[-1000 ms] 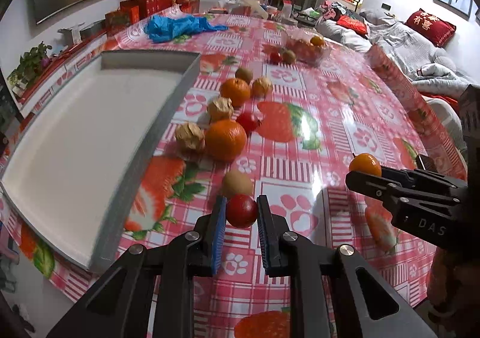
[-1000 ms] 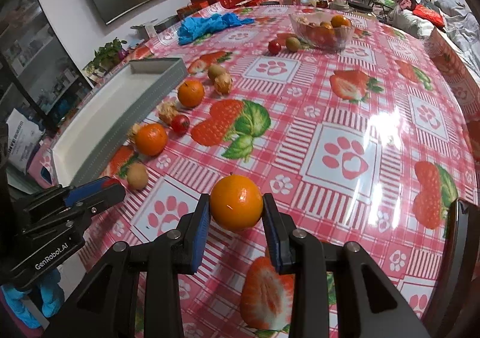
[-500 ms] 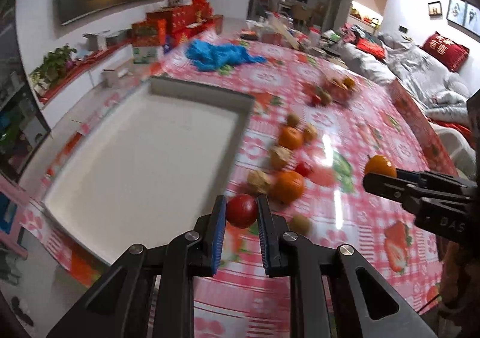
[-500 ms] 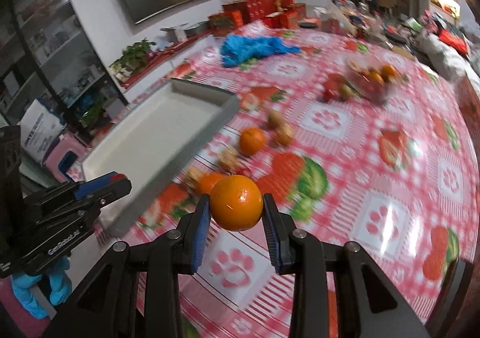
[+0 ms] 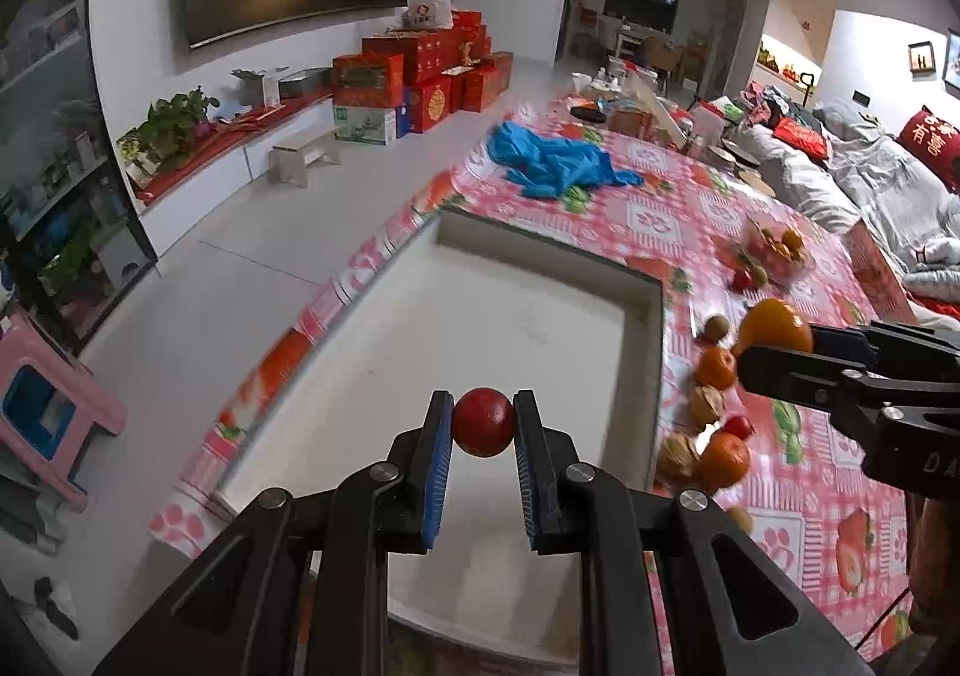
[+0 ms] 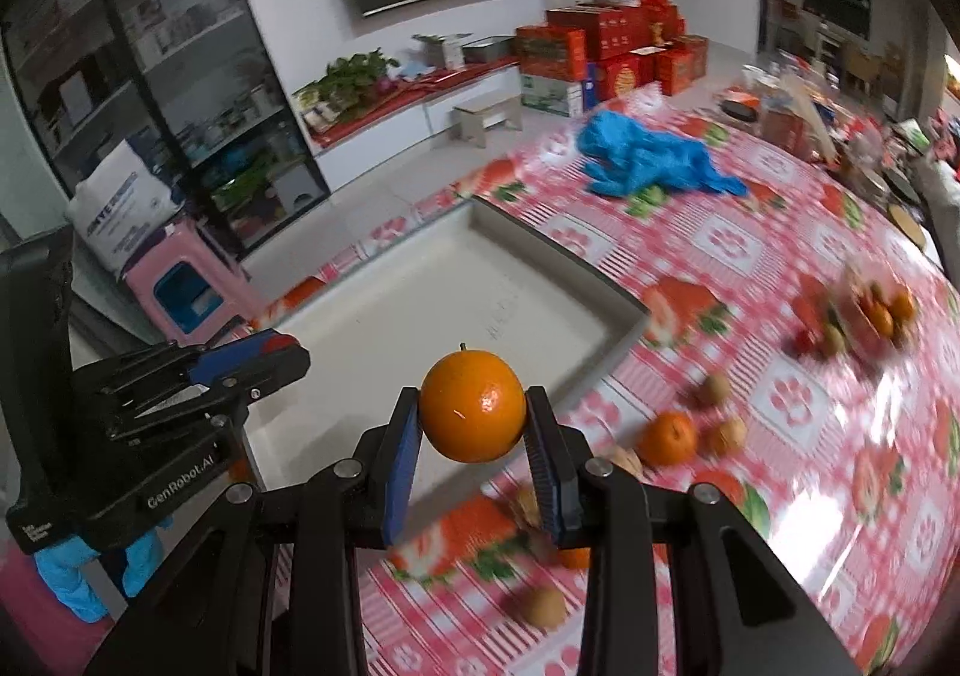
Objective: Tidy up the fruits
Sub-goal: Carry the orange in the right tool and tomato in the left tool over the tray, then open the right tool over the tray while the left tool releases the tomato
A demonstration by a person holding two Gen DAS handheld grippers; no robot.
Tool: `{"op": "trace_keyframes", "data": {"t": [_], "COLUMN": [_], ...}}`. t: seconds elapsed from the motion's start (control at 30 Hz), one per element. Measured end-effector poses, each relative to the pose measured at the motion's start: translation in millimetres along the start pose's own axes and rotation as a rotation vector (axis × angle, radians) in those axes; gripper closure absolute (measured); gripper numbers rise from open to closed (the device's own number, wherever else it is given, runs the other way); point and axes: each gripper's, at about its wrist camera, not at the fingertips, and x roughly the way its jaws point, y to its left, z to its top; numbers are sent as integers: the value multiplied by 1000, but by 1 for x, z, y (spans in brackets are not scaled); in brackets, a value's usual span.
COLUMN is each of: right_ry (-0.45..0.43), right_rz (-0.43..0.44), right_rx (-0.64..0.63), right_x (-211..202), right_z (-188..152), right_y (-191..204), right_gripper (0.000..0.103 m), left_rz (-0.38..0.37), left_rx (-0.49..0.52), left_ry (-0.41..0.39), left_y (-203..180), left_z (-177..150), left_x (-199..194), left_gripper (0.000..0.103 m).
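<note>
My left gripper point(image 5: 483, 424) is shut on a small red fruit point(image 5: 483, 421) and hangs over the near part of the white tray point(image 5: 480, 328). My right gripper point(image 6: 472, 424) is shut on an orange point(image 6: 472, 405), above the tray's right rim point(image 6: 606, 370). In the left wrist view the right gripper point(image 5: 774, 343) and its orange point(image 5: 774, 325) show at the right. In the right wrist view the left gripper point(image 6: 264, 355) shows at the left, over the tray point(image 6: 420, 328). Loose fruit lies on the tablecloth right of the tray: oranges point(image 5: 723, 459), a small red one point(image 5: 738, 427), brown ones point(image 5: 705, 403).
A clear bowl of fruit point(image 5: 777, 250) stands farther back on the red patterned tablecloth point(image 5: 810, 526). Blue gloves point(image 5: 552, 166) lie behind the tray. A pink stool point(image 6: 180, 286) stands on the floor left of the table. A gloved hand point(image 6: 72, 574) holds the left gripper.
Both grippers have risen and swung left from the tablecloth toward the tray, each still carrying its fruit. The tray now lies under the left gripper.
</note>
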Motion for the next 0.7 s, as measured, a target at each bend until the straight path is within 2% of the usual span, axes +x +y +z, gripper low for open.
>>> {"op": "trace_keyframes", "data": {"t": [0.2,0.43,0.7], "right_ry": [45,141,198], "right_rz": [9,27,23], "right_rx": [-38,-38,-30], "right_x": [31,74,90], "right_z": [20,1,-11], "right_y": [18,24,17], "right_gripper": [66,66,66], "left_rz": [9,3,33], "left_rx": [0,-18,-20], "left_ry": [31,96,134], "left_y": [11,14,14], "left_z": [1,-16,-26], "left_x": [20,48,58], "left_gripper": [82,82,81]}}
